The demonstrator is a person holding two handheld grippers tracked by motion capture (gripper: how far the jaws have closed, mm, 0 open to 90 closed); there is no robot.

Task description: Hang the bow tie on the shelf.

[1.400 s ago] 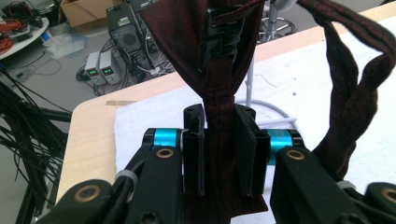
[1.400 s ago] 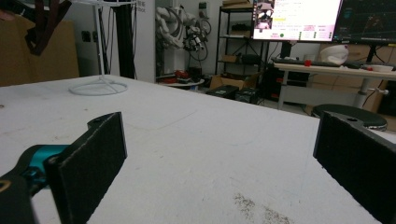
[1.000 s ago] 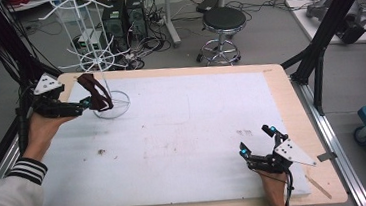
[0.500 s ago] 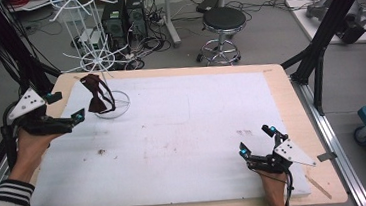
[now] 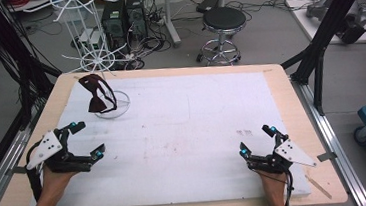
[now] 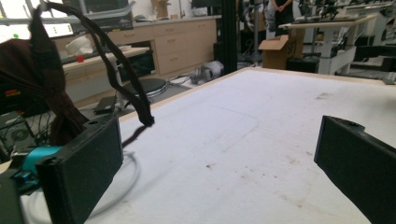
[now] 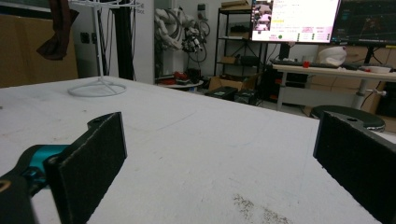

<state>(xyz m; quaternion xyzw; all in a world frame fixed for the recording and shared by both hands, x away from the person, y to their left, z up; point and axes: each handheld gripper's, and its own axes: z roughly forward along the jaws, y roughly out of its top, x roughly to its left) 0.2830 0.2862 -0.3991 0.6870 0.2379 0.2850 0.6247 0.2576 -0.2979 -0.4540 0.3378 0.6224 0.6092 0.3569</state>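
Observation:
A dark brown bow tie with a strap (image 5: pixel 97 93) hangs from a white wire stand (image 5: pixel 77 22) whose ring base (image 5: pixel 121 108) sits at the table's far left. My left gripper (image 5: pixel 88 138) hovers open near the left edge, well short of the stand, with nothing between its fingers. In the left gripper view the bow tie (image 6: pixel 28 70) hangs close at the left, beyond the open left gripper (image 6: pixel 219 172). My right gripper (image 5: pixel 257 139) rests open and empty at the near right. From the open right gripper (image 7: pixel 219 163) the stand's base (image 7: pixel 96 88) and the bow tie (image 7: pixel 58 28) show far off.
A white foam sheet (image 5: pixel 197 117) covers the wooden table (image 5: pixel 291 103). Behind the table stand a black stool (image 5: pixel 221 22) and computer towers (image 5: pixel 126 17). A black frame post (image 5: pixel 325 35) rises at the right corner.
My left gripper has pulled back from the stand toward the near left edge. The bow tie stays hanging on the stand. The right gripper has not moved.

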